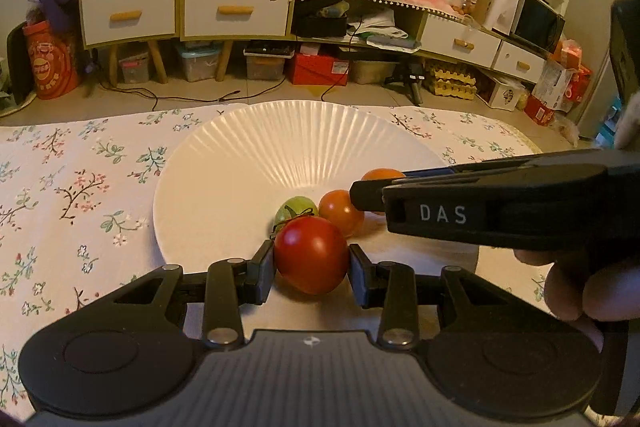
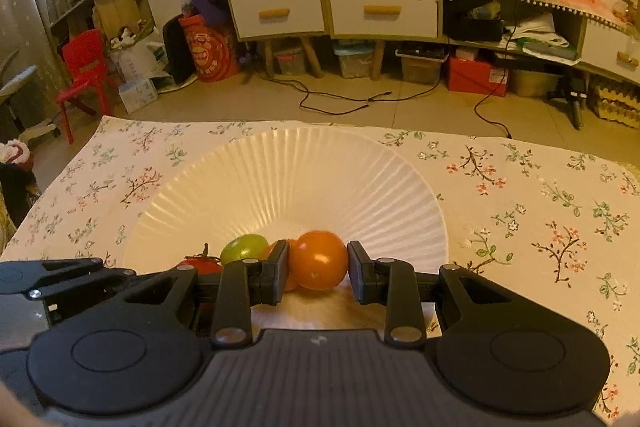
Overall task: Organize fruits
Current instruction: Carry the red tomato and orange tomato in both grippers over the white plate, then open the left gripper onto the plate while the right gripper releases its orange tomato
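A white ribbed plate (image 1: pixel 224 167) (image 2: pixel 280 179) lies on the floral tablecloth. My left gripper (image 1: pixel 312 273) has a red tomato (image 1: pixel 311 254) between its pads, over the plate's near edge. Behind it lie a green tomato (image 1: pixel 296 209) and an orange tomato (image 1: pixel 340 213). My right gripper (image 2: pixel 318 267) has another orange tomato (image 2: pixel 318 259) between its pads; in the left wrist view it reaches in from the right (image 1: pixel 480 211), with that tomato (image 1: pixel 382 174) behind its tip. In the right wrist view the green tomato (image 2: pixel 244 249) and red tomato (image 2: pixel 202 264) lie to the left.
The floral tablecloth (image 1: pixel 80 195) (image 2: pixel 540 207) covers the table on both sides of the plate. Beyond the table's far edge are the floor, cables and cabinets (image 1: pixel 180 7). A red chair (image 2: pixel 84 71) stands at far left.
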{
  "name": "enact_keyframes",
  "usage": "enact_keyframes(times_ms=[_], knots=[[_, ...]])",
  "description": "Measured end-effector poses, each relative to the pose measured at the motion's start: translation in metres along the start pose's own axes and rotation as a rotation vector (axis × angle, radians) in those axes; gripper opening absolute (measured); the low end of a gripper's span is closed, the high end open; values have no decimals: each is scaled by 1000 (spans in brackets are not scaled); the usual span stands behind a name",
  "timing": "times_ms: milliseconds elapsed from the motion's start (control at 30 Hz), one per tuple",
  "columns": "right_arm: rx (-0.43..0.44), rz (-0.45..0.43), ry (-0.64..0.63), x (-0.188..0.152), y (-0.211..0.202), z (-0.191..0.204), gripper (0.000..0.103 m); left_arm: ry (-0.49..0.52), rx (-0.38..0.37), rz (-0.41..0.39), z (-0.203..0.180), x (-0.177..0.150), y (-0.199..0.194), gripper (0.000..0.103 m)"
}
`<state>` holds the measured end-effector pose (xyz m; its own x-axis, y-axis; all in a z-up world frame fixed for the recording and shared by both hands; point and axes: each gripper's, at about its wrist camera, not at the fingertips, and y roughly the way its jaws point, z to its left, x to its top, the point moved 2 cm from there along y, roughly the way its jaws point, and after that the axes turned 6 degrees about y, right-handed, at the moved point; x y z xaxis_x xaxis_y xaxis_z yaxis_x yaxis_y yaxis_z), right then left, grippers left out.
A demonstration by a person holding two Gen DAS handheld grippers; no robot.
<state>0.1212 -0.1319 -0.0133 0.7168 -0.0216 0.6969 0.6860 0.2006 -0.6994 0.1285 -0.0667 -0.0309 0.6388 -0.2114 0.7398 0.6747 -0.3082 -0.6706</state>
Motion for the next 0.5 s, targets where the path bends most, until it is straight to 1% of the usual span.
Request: enact_keyframes(times_ms=[200,267,333,400,433,500], knots=[[-26,0,-33,1,-1,4,29,-3,6,-17,1,1,0,35],[-26,-1,-36,1,-1,4,30,-2,3,-22,2,2,-2,40],[-19,-8,-30,2,-3,3,30,3,5,-28,3,2,-6,48],[-14,-15,-23,4,-6,4,41,10,5,-38,3,3,-9,52],[-13,-20,-20,5,-8,4,44,14,5,-41,4,3,-11,54],[-10,-28,-14,5,-12,5,54,21,7,-45,4,4,-15,58]])
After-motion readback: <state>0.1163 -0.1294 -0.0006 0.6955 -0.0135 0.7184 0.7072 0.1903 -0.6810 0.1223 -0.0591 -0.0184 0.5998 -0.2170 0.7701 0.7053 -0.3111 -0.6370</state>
